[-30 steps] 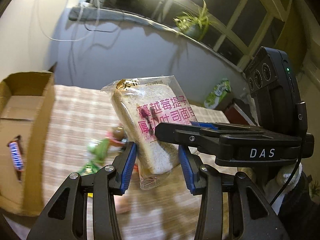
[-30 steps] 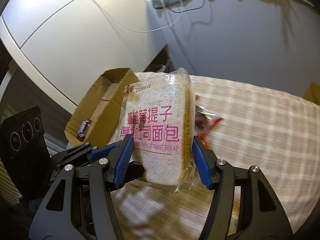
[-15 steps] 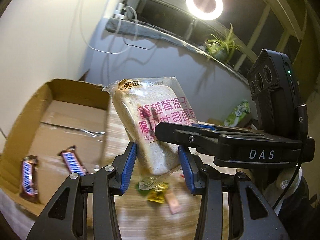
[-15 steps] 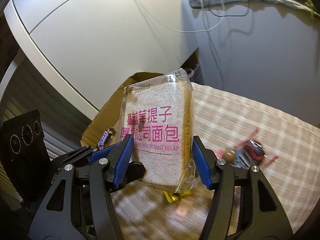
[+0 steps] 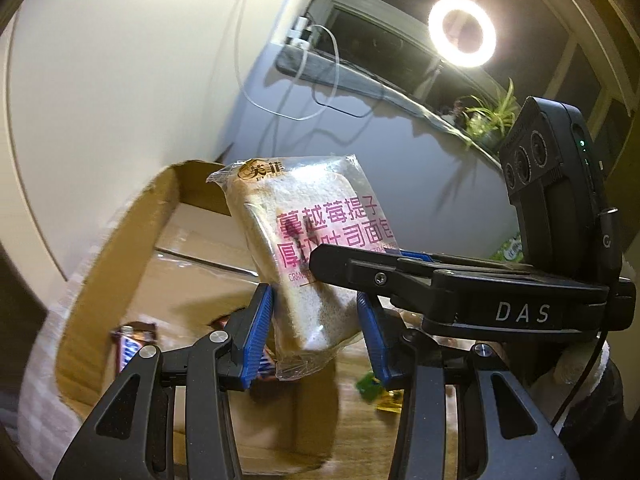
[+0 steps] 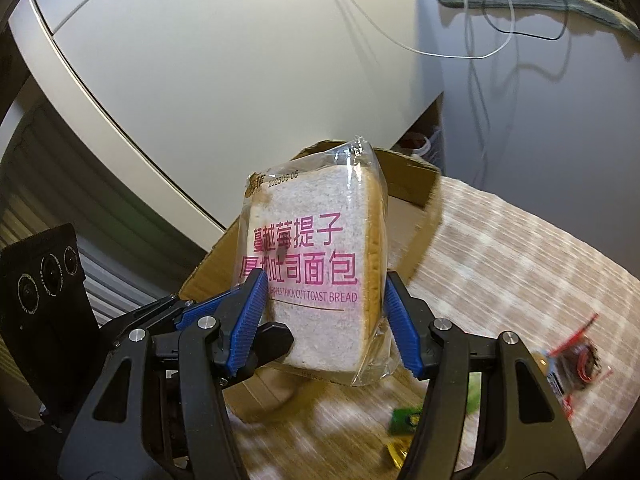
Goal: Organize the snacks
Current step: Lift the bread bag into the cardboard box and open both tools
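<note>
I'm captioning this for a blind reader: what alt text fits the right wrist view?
Both grippers, right and left, clamp a wrapped bread slice upright above a checked tablecloth. A cardboard box sits behind it; blurred candies lie right.

A checked tablecloth (image 6: pixel 520 248) covers the table. On it sits an open cardboard box (image 5: pixel 120 264) (blurred by motion), and beside the box lie small loose snack packets (image 6: pixel 576 364).

A ring light (image 5: pixel 462 32) glows by dark windows (image 5: pixel 576 68); a plant (image 5: pixel 490 118) sits on the ledge above a grey wall (image 5: pixel 400 152).
</note>
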{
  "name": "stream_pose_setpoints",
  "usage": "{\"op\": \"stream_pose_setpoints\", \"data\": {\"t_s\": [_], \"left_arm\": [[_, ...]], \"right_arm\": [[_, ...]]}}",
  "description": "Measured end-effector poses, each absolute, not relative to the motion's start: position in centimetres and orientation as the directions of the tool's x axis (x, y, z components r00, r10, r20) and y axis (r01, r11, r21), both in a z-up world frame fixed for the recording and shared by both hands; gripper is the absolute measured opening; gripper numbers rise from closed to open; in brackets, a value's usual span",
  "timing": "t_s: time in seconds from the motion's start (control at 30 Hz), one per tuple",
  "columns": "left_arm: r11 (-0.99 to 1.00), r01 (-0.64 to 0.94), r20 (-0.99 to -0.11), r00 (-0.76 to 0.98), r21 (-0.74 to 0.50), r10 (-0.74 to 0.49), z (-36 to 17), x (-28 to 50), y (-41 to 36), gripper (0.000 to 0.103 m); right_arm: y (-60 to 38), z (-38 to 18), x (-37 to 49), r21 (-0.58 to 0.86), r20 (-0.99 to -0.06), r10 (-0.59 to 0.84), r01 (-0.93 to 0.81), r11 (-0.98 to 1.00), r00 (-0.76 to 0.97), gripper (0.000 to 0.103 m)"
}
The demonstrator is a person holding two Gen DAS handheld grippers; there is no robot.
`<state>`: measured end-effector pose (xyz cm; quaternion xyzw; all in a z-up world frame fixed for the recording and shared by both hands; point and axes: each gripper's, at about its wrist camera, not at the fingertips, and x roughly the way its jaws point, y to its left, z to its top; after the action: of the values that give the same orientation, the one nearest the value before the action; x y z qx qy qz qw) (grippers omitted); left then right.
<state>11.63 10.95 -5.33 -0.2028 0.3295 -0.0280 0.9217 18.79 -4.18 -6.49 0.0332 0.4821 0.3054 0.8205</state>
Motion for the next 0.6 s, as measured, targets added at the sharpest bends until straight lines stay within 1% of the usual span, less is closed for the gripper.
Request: {"op": "stream_pose_setpoints", "data": {"t_s": [0.3,0.4,0.43,0.6], "left_arm": [[0.928,-0.159,-0.626,0.775,-0.336,-0.093,-5.9,12.1,12.2,0.042],[0.929,-0.174,-0.630,0.773,-0.327,-0.077,-6.1,12.0,12.6,0.041],[0.928,-0.177,-0.629,0.774,-0.328,-0.075,-6.1,11.9,12.7,0.039],[0.930,-0.173,-0.626,0.776,-0.324,-0.074,-5.9,11.7,12.8,0.039]], "right_arm": [[-1.6,-7.8,19.9,0.336,-0.786,0.521,-0.477,0.812,0.333,0.062],[-1.7,-7.9,20.0,0.328,-0.788,0.511,-0.469,0.820,0.343,0.062],[-1.7,-7.9,20.0,0.324,-0.788,0.509,-0.469,0.822,0.346,0.062],[-1.9,-7.5,19.7,0.310,-0.786,0.503,-0.474,0.824,0.360,0.062]]}}
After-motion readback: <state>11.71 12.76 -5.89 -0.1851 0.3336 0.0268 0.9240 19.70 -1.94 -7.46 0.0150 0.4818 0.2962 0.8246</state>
